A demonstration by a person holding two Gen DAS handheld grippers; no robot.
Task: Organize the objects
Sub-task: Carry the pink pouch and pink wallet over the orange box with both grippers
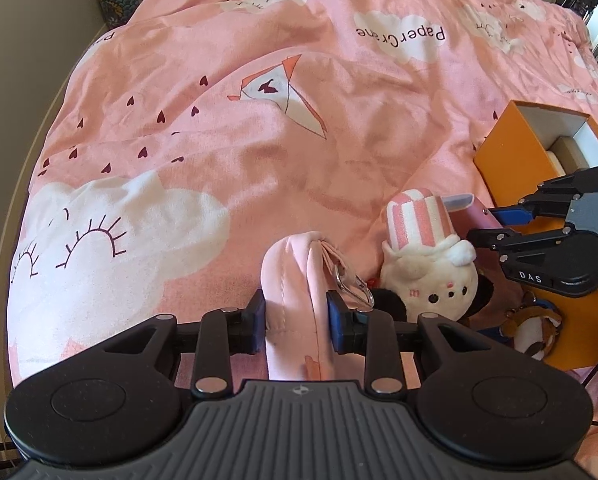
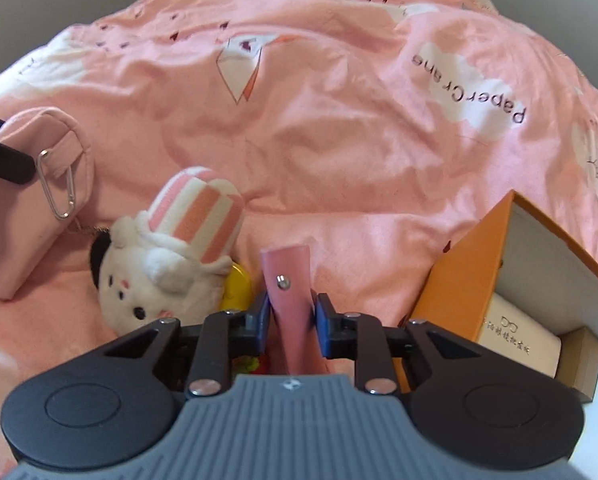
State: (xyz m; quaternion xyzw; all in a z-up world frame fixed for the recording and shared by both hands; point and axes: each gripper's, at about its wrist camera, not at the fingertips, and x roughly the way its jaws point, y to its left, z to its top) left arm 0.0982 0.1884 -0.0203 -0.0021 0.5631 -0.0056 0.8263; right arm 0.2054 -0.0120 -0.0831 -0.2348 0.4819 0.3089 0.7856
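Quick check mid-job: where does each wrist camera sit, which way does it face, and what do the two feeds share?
Left wrist: behind the left gripper, facing across the pink duvet; fingers clamp a pink pouch; right gripper enters at right.
Right wrist: behind the right gripper, facing across the bed; fingers clamp a pink strap.
Shared: white plush toy, orange box, pouch, duvet.

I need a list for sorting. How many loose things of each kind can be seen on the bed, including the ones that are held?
Pouches: 1, the pink pouch held by the left gripper.
Plush toys: 2, the white plush and a brown plush.
Pink straps: 1, the strap held by the right gripper.
Boxes: 1, the orange box.
Yellow items: 1, partly hidden.
Total: 6
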